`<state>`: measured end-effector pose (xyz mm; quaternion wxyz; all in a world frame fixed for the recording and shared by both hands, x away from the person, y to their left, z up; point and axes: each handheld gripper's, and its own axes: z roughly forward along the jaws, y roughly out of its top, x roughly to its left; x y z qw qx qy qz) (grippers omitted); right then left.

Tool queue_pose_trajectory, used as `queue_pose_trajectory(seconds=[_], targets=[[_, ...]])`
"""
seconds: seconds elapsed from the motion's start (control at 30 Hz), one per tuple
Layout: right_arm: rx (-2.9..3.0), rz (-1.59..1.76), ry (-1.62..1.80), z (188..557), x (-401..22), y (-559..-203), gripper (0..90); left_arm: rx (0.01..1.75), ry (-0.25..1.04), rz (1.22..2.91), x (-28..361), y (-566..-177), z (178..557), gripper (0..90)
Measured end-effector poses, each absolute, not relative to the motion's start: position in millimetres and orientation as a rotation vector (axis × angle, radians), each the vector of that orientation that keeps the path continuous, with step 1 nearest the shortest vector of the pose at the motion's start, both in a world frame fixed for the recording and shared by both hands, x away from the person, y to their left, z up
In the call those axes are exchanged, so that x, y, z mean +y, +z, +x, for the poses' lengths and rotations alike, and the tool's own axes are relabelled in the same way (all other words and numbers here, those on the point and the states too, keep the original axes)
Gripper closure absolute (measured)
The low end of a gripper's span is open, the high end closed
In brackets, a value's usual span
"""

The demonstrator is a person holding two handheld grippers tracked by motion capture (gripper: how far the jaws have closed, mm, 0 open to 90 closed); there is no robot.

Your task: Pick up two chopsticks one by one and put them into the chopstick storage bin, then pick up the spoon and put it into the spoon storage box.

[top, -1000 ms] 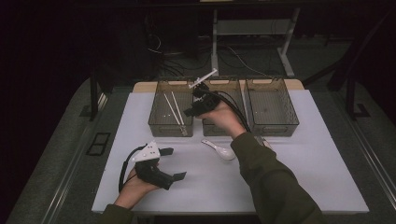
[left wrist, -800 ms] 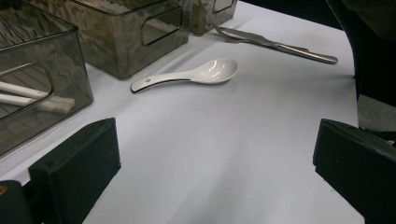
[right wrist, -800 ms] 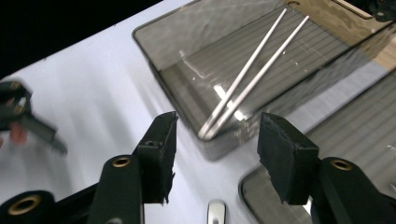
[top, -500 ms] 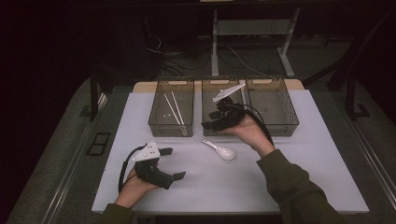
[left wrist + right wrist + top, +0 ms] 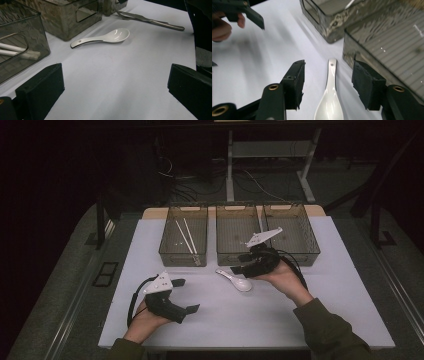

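Note:
A white ceramic spoon (image 5: 235, 279) lies on the white mat just in front of the middle tray, bowl to the right. My right gripper (image 5: 241, 263) hovers low over its handle, open. In the right gripper view the spoon (image 5: 330, 100) runs between the two pads (image 5: 295, 82) without touching either. My left gripper (image 5: 186, 295) rests open at the near left of the mat, with nothing between its jaws. From the left gripper view the spoon (image 5: 105, 37) lies ahead on the mat.
Three smoky transparent trays stand in a row at the back: the left one (image 5: 167, 251) holds white chopsticks (image 5: 186, 236), then the middle (image 5: 237, 260) and right (image 5: 312, 247) ones. Metal cutlery (image 5: 150, 20) lies on the mat beyond the spoon.
My right hand has moved from above the trays to the right and down toward the near side, stopping over the spoon. The left hand has stayed put.

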<state>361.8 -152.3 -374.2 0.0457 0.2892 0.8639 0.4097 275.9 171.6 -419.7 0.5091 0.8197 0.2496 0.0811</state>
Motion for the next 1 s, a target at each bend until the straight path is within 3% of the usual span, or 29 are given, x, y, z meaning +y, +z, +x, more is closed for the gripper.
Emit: queue_pose_trajectory(seconds=[0.47,0.8,1.0], targets=[[2.693,0.936,1.173,369.0,-148.2,-423.4,44.8,0.597,0.206,1.981,172.7,-420.0,275.4,0.0],[2.739,0.96,1.125,373.8,-137.7,-440.0,54.0,0.598,0.202,1.976,173.4,-420.0,275.7,0.0],[2.75,0.959,1.103,374.6,-137.7,-443.5,54.1,0.596,0.205,1.979,172.2,-419.6,274.5,0.0]])
